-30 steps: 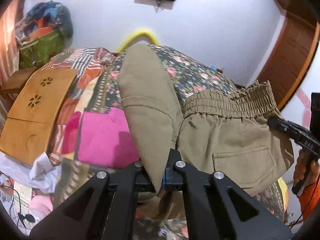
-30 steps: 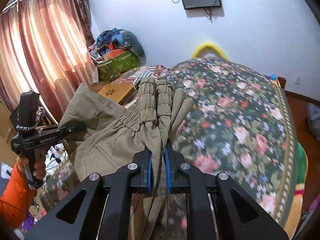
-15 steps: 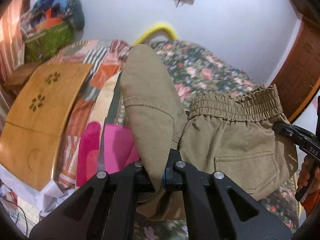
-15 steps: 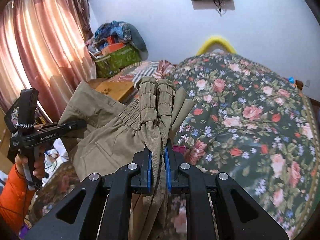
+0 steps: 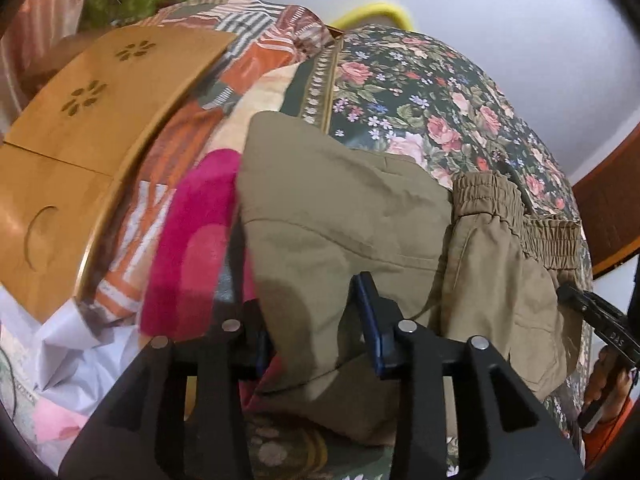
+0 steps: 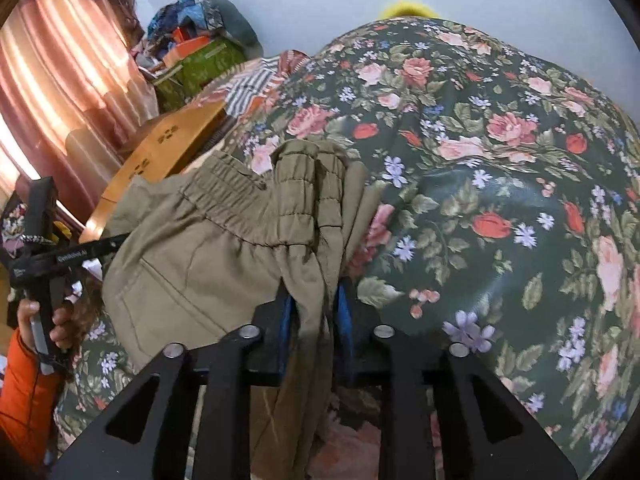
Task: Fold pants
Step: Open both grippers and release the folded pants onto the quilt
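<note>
The khaki pants (image 5: 344, 216) lie folded on the floral bed cover (image 5: 432, 92), leg part at left, elastic waistband (image 5: 520, 208) at right. My left gripper (image 5: 316, 320) is open, its jaws apart on either side of the leg fabric, which rests loose between them. In the right wrist view the waistband (image 6: 308, 196) is bunched upward and my right gripper (image 6: 312, 312) is shut on the pants' waist fabric. The right gripper shows at the right edge of the left view (image 5: 596, 316); the left gripper shows at the left edge of the right view (image 6: 60, 256).
A wooden lap table (image 5: 80, 128) lies at the left on a striped patchwork blanket (image 5: 248, 60). A pink cloth (image 5: 192, 240) lies beside the pants. White paper and clutter sit at lower left. Curtains (image 6: 52, 80) and a bag pile (image 6: 200, 52) stand at the far left.
Both grippers have lowered the pants onto the bed. My left gripper has opened and released the leg fabric. The right gripper stays shut on the waist fabric.
</note>
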The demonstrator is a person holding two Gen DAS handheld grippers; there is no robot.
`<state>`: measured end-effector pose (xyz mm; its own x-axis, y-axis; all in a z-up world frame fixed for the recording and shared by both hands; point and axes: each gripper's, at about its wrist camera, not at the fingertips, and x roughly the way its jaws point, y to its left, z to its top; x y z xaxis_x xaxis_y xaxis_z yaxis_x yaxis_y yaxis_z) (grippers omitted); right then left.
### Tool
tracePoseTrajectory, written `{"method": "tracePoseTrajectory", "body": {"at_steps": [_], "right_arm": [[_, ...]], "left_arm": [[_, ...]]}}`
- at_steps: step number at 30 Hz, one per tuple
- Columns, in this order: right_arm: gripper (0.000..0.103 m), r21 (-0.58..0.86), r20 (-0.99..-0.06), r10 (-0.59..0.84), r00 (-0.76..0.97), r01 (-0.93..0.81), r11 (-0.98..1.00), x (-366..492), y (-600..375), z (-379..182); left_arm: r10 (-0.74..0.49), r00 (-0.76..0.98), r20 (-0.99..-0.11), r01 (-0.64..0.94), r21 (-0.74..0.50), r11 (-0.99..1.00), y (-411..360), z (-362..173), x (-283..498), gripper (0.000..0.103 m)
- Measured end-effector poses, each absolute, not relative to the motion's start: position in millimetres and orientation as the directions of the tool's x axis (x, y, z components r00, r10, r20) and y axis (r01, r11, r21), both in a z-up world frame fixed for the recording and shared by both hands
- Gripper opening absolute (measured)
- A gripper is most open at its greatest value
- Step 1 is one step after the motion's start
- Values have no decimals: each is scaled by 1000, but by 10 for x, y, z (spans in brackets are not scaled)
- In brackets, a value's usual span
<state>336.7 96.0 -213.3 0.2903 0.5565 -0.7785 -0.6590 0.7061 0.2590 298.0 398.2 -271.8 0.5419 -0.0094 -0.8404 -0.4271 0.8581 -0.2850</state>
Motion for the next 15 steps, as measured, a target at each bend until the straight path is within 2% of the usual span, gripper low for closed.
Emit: {"method": "tracePoseTrajectory", "body": {"at_steps": [3,5,7,15], "right_arm": [[24,220,-790,532,304,-670,709,3283,940,-2038],[38,197,-786,524,327,-672,714,3231,921,-1956],[44,183,-772,528,355,-671,719,3163,880,-1841],[44,179,-656,615,438,-701,690,2644,615,-1104]], "left_arm": [[23,534,-845,-421,-242,874,3886,-2590,2872,36],[51,538,-842,-420,-215,882,3803,-2466,2773,36],[76,550,-831,-420,-197,886,3731,-2319,2681,36],[142,679,-720,-337,-133,932,3102,-1364,2191,38]]}}
